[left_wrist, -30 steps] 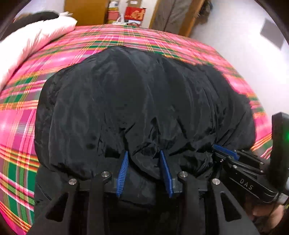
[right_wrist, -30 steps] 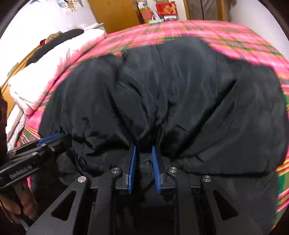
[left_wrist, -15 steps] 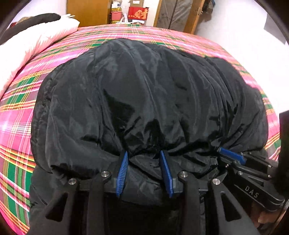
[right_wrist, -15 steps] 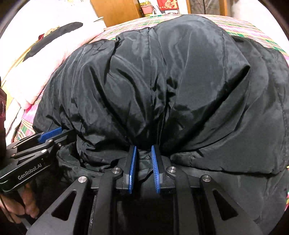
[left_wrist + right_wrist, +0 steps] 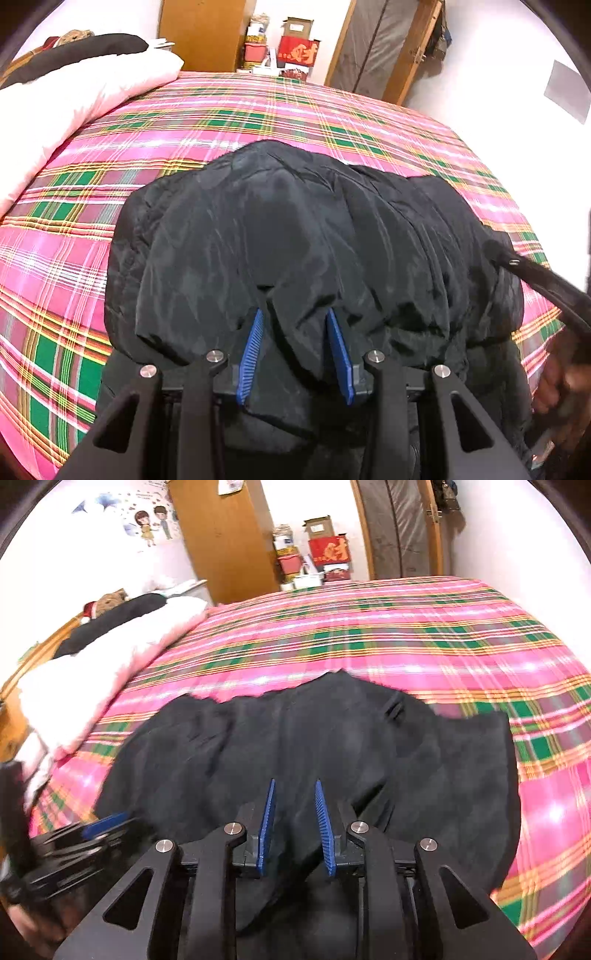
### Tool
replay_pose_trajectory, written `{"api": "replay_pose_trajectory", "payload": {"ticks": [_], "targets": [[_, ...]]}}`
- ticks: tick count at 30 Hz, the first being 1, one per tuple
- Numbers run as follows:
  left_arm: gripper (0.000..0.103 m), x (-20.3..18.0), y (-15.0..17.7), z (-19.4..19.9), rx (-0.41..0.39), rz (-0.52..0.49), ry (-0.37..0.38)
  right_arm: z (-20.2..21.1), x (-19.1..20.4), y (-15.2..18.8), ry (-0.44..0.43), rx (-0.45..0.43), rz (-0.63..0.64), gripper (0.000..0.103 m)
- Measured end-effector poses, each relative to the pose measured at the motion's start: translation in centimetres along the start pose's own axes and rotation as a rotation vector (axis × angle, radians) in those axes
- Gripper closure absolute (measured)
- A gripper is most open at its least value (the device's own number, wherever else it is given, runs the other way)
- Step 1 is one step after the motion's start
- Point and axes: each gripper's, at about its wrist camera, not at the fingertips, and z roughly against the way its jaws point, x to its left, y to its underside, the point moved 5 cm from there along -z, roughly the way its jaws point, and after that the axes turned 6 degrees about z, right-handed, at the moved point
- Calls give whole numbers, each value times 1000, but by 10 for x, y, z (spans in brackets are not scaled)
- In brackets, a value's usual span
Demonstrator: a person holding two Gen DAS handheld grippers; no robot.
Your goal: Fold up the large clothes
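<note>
The black coat (image 5: 314,236) lay folded over in a thick bundle on the plaid bed (image 5: 258,122). The left gripper (image 5: 295,350) pinched its near edge; the right gripper (image 5: 293,825) was opening, cloth loose between its pads. Tidying seemingly remained.

A big black coat (image 5: 303,746) lies spread on a bed with a pink and green checked cover (image 5: 406,638). Near the camera, the right gripper (image 5: 294,825) has two blue pads, and its jaws are opening. A fold of the black coat sits between them, but the pads do not seem to press it. At the near left, the left gripper (image 5: 74,843) is blurry beside the coat's edge. A white blanket (image 5: 110,675) lies along the far left side.
</note>
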Motion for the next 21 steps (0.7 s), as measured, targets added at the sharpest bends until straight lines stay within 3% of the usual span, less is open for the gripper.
{"api": "replay_pose_trajectory", "payload": {"ticks": [3,6,9,11,14,16,19,21], "targets": [[64,7,-1,-12,33,13,0,-26,-27,18,-43,60,-92,80],[64,10,-2,-14,46,36,17,-22,-22,26,-31,45,-58,81],[64,8,-14,5,-44,22,42,-12,-12,19,-3,52,-25,80],[64,9,-27,19,-129,4,43,4,-7,7,-15,11,-16,80],[64,19,-39,22,-187,-23,-3,16,-10,-4,-9,-29,-7,80],[64,36,-37,7,-143,13,-50,8,-8,-8,-3,-21,-7,79],[63,57,-28,-24,-13,85,-51,-21,-10,1,14,78,13,78],[62,57,-24,-29,0,69,-50,-38,-14,8,15,119,11,78]]}}
